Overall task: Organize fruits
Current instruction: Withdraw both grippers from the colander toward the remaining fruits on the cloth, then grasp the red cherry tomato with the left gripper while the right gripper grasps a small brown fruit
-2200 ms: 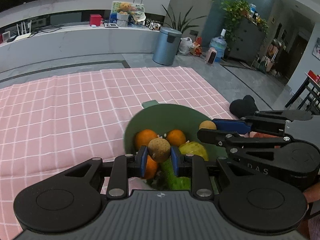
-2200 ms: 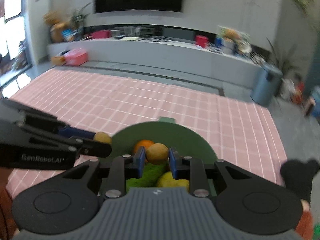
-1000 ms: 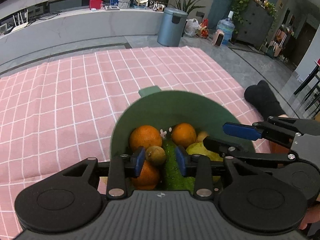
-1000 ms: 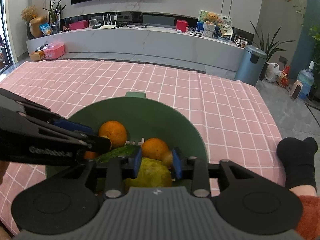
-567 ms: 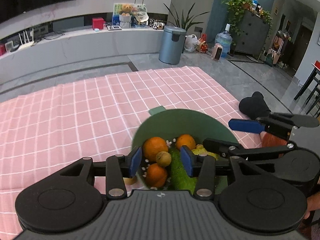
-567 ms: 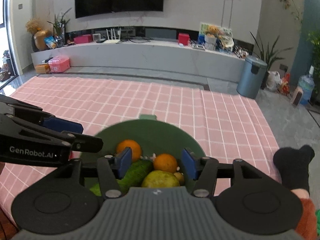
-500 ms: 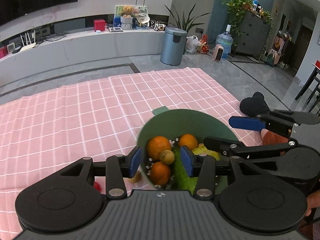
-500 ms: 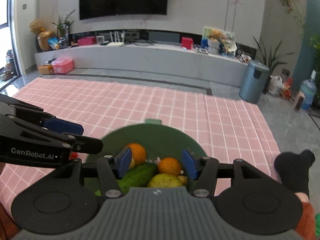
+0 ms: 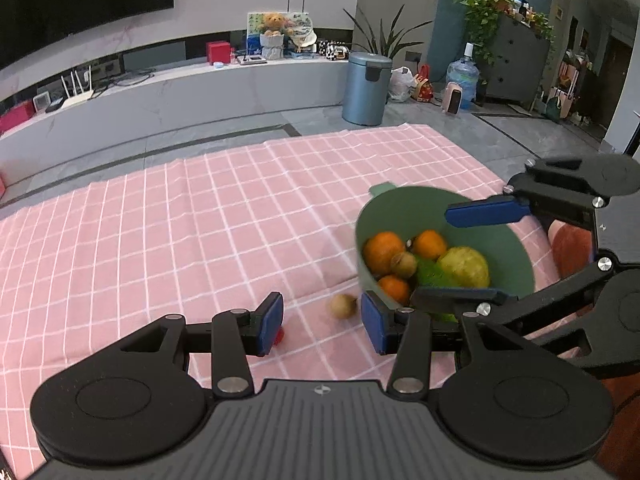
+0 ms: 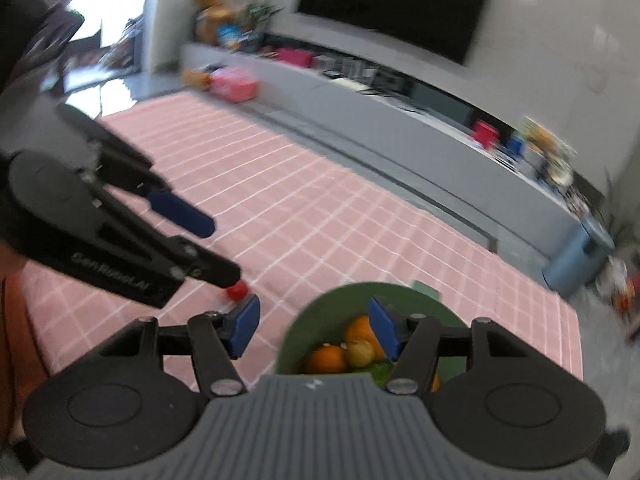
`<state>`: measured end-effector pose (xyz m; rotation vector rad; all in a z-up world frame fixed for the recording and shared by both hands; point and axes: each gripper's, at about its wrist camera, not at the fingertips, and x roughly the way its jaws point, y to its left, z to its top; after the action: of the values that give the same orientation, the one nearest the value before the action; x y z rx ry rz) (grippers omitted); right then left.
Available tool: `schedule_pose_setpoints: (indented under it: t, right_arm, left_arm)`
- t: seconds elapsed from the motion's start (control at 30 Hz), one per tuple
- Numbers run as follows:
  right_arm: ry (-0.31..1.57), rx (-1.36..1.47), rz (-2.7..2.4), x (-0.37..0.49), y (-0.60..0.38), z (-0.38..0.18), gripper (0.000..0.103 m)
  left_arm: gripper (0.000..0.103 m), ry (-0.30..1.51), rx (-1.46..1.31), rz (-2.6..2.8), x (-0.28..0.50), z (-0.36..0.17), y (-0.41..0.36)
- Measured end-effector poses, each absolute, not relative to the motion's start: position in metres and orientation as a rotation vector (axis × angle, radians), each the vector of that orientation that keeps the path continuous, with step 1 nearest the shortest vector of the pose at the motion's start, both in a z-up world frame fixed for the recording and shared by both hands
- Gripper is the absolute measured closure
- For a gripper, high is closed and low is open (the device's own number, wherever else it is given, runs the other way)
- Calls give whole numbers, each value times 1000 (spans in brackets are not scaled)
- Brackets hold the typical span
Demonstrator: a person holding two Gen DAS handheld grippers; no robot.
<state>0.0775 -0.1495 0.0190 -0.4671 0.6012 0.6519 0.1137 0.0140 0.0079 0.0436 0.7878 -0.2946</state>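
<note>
A green bowl [image 9: 424, 208] on the pink checked cloth [image 9: 200, 220] holds oranges [image 9: 383, 247], a yellow-green fruit [image 9: 464, 266], a green cucumber [image 9: 432, 274] and a small brown fruit [image 9: 403, 264]. My left gripper [image 9: 322, 324] is open and empty, left of the bowl. A small brown fruit [image 9: 343, 306] lies on the cloth between its fingers, and a small red fruit [image 9: 279, 336] sits by its left finger. My right gripper [image 10: 314, 326] is open and empty, above the bowl's [image 10: 340, 300] left rim. The red fruit [image 10: 237, 290] shows there too.
A long low grey cabinet [image 9: 180, 96] with small items runs along the far wall. A blue-grey bin [image 9: 367, 88] and a water bottle [image 9: 462, 80] stand on the floor beyond the cloth. A person's foot in a black sock was near the cloth's right edge.
Both grippers let go of their small brown fruits into the bowl, opened wide and swung left. A loose brown fruit and a red fruit on the cloth came into view.
</note>
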Motion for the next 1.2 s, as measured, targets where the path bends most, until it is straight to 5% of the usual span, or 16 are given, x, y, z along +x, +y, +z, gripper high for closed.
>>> schedule_pose_setpoints:
  t: [0.43, 0.83, 1.2]
  right_arm:
    - [668, -799, 833, 109, -86, 10, 46]
    - [929, -1011, 991, 162, -49, -17, 64]
    - [1127, -1232, 1018, 185, -30, -57, 64]
  left_arm:
    - [50, 826, -6, -317, 124, -26, 54]
    - [50, 858, 15, -402, 138, -53, 65]
    - [50, 870, 45, -377, 161, -85, 50]
